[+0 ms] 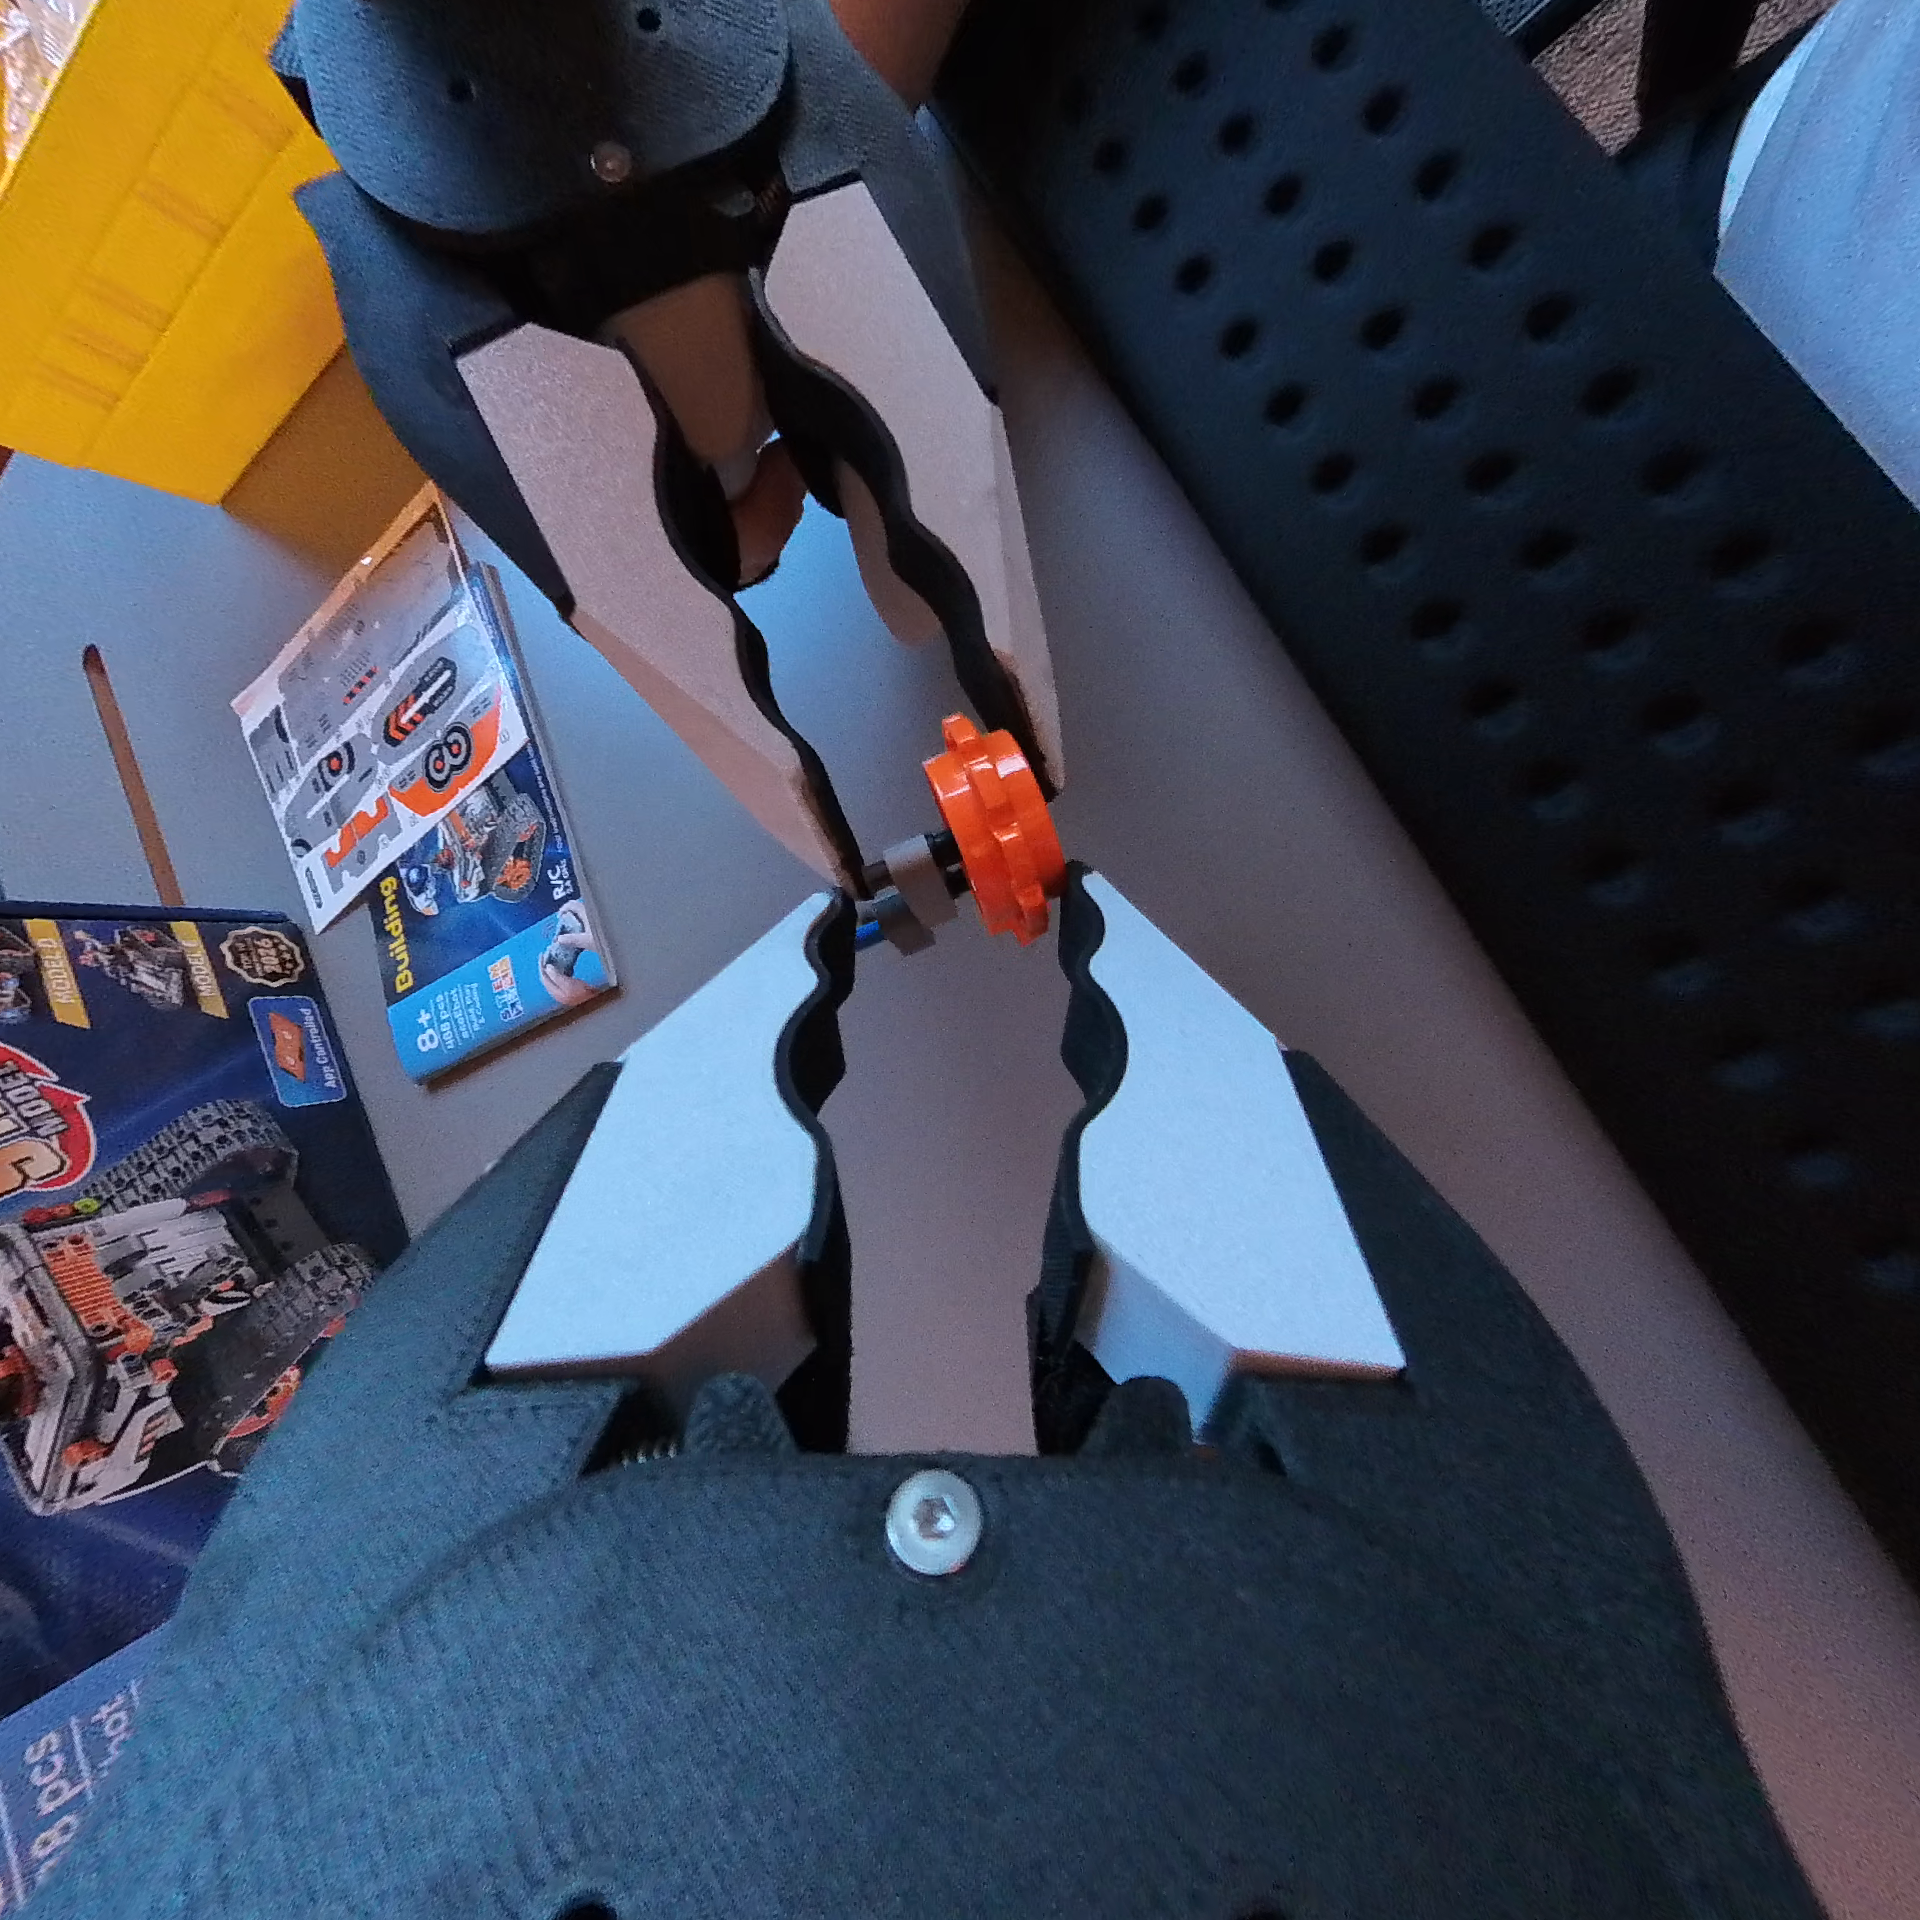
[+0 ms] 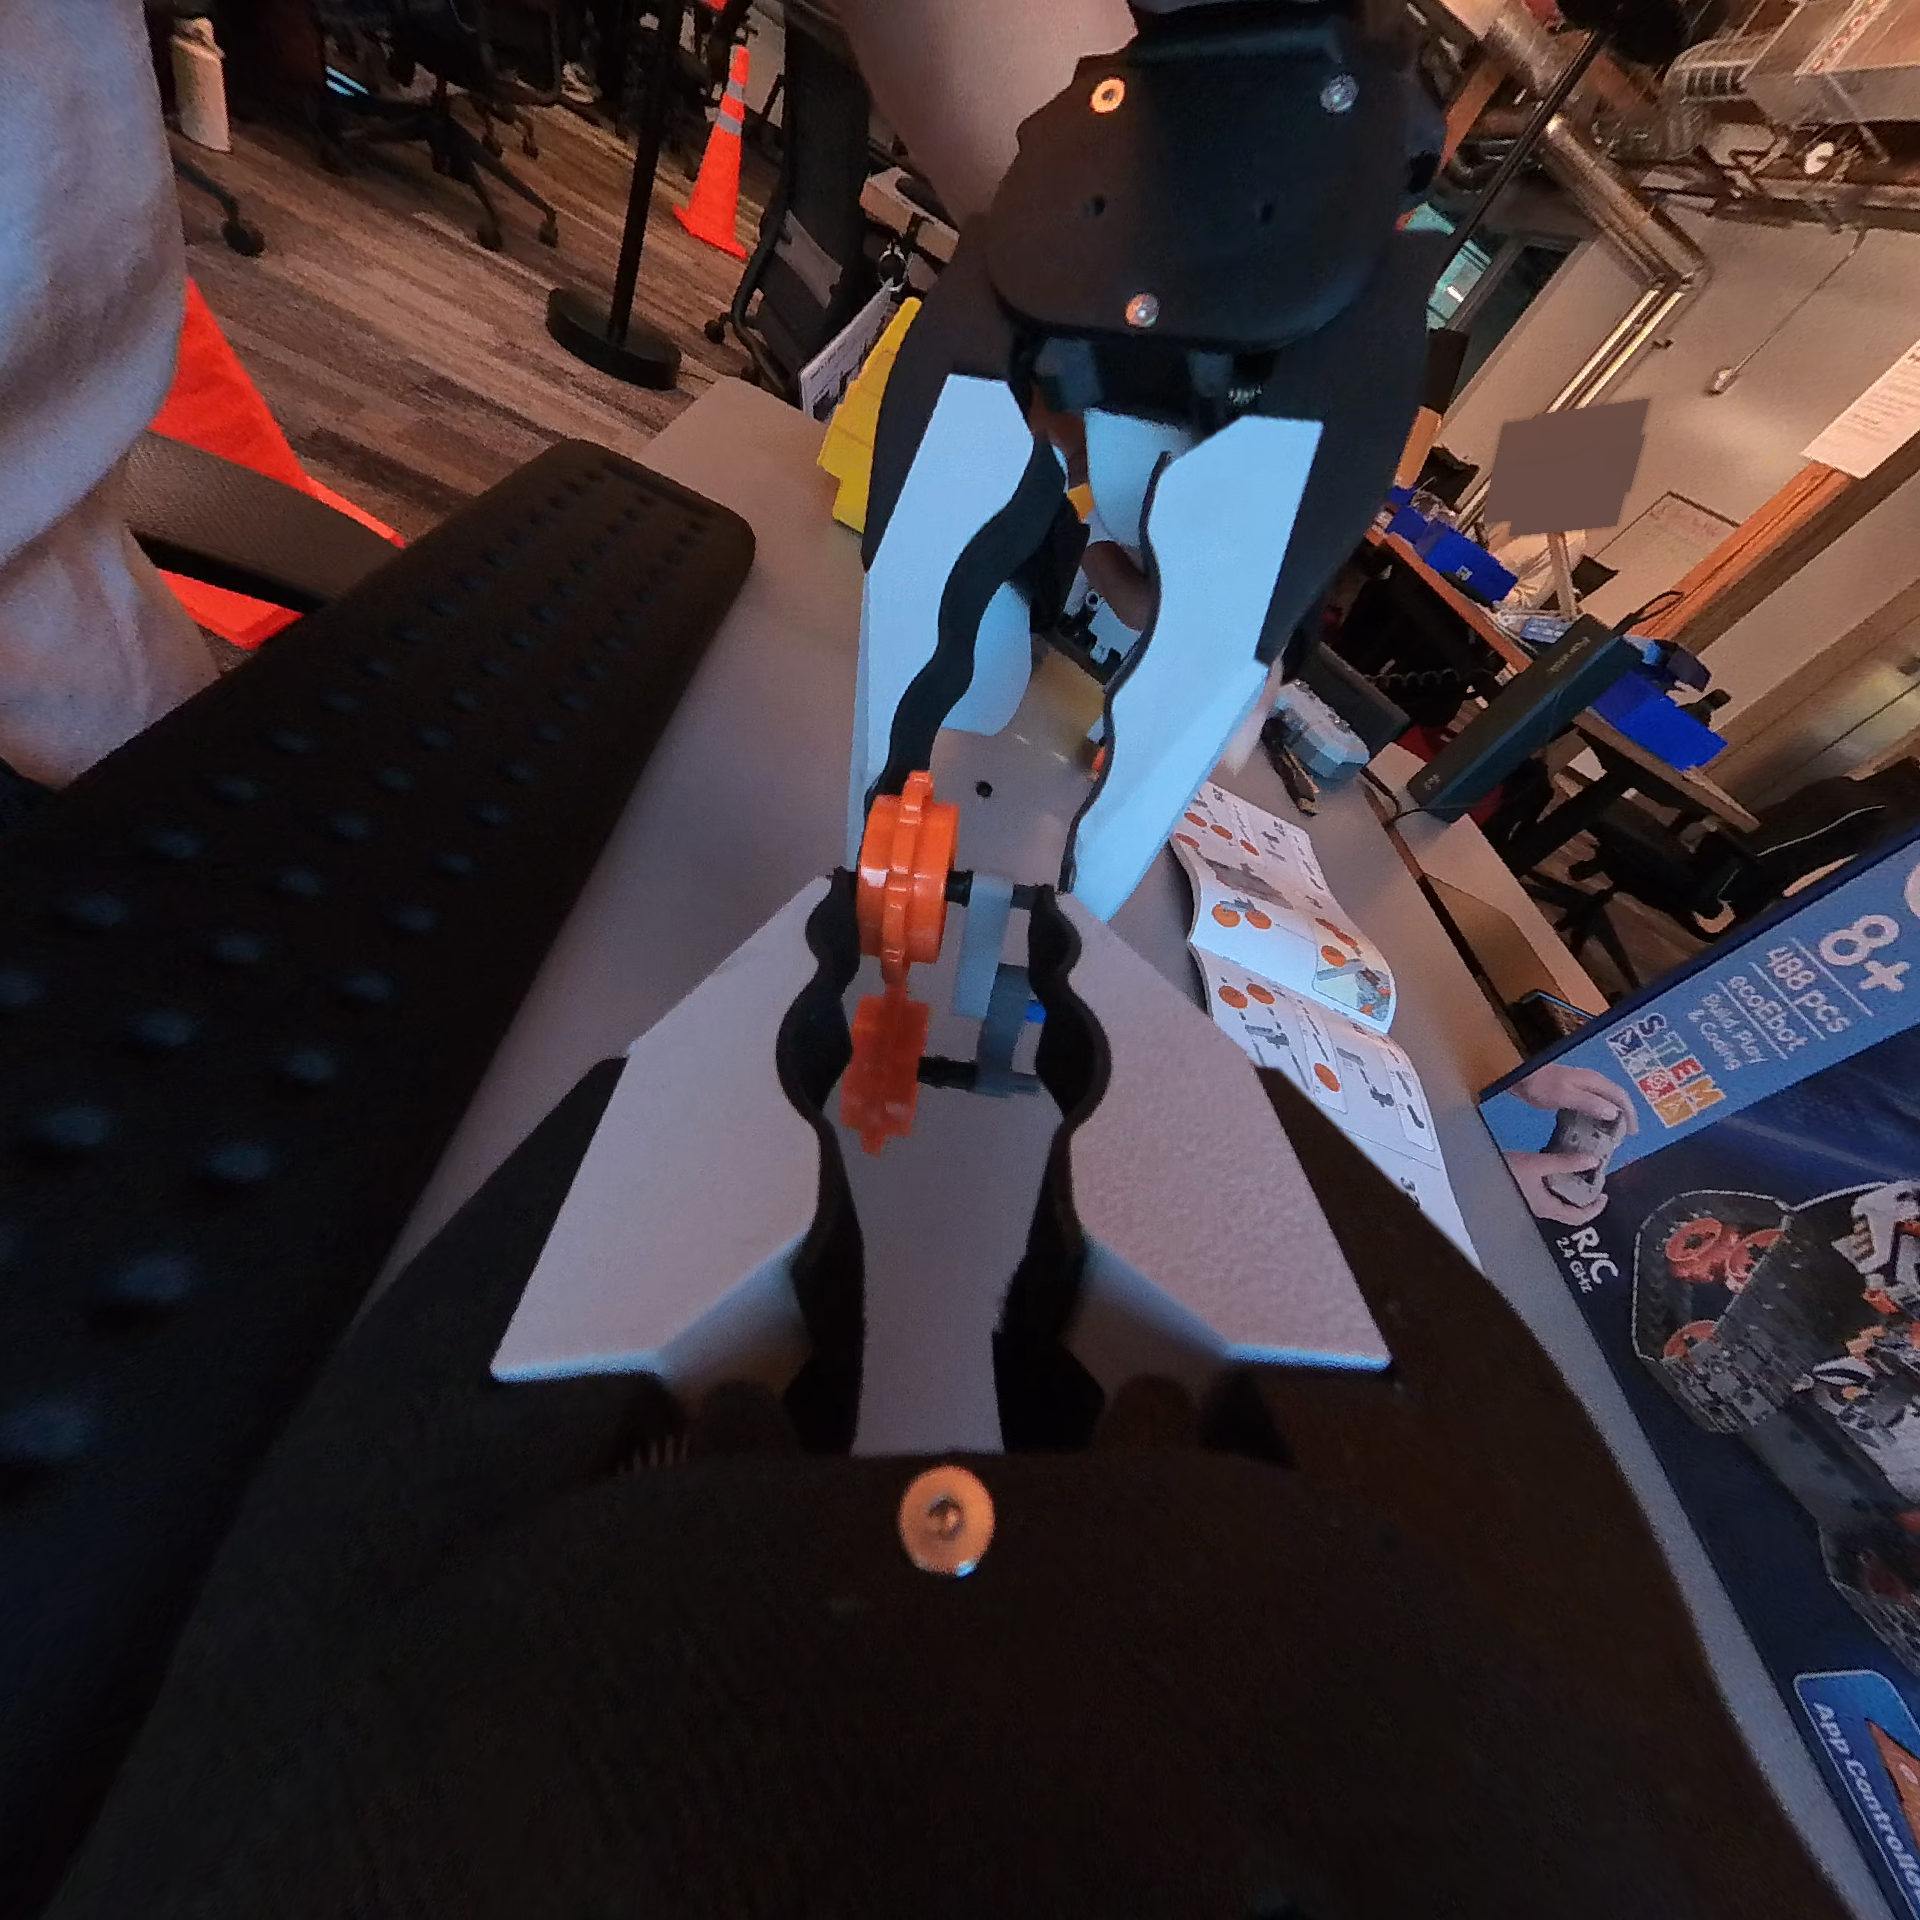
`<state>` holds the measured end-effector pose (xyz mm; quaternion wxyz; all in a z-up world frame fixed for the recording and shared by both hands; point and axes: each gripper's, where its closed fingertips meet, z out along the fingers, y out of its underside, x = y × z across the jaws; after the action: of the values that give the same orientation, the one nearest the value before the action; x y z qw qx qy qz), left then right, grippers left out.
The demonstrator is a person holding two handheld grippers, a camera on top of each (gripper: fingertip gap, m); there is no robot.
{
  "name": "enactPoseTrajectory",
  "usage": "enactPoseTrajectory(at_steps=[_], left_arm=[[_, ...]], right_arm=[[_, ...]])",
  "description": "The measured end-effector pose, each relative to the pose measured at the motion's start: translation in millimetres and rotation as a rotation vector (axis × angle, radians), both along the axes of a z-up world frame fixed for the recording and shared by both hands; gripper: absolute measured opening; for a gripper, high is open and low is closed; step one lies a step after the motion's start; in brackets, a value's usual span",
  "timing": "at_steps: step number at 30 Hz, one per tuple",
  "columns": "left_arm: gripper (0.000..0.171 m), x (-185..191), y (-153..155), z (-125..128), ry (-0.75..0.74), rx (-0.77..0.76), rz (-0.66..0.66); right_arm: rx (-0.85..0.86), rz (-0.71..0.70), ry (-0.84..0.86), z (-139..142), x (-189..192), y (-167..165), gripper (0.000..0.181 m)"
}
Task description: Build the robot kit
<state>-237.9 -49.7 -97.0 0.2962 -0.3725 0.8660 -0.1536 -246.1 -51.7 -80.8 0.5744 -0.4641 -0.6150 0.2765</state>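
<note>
While both grippers pinch it, gear assembly (image 2: pixel 940 971) axles lie crosswise.

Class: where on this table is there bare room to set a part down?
Bare table lies between the booklet and the grippers, and along the edge by the chair. The left side is crowded: box, booklet, yellow bin.

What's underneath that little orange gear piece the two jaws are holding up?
Beneath the orange gear assembly only bare grey table shows; it hangs in the air. The table right below it is hidden by the right gripper.
</note>
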Motion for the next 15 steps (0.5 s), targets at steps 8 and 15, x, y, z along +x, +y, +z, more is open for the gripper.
enactPoseTrajectory(at_steps=[8,15], left_arm=[[0.038,-0.4,-0.6,-2.4,0.005,-0.027,-0.003],[0.038,-0.5,0.2,-4.5,0.013,-0.048,0.005]], right_arm=[[0.011,-0.009,-0.014,-2.8,-0.1,0.0,0.032],[0.024,-0.023,-0.035,-5.2,-0.1,0.8,0.032]])
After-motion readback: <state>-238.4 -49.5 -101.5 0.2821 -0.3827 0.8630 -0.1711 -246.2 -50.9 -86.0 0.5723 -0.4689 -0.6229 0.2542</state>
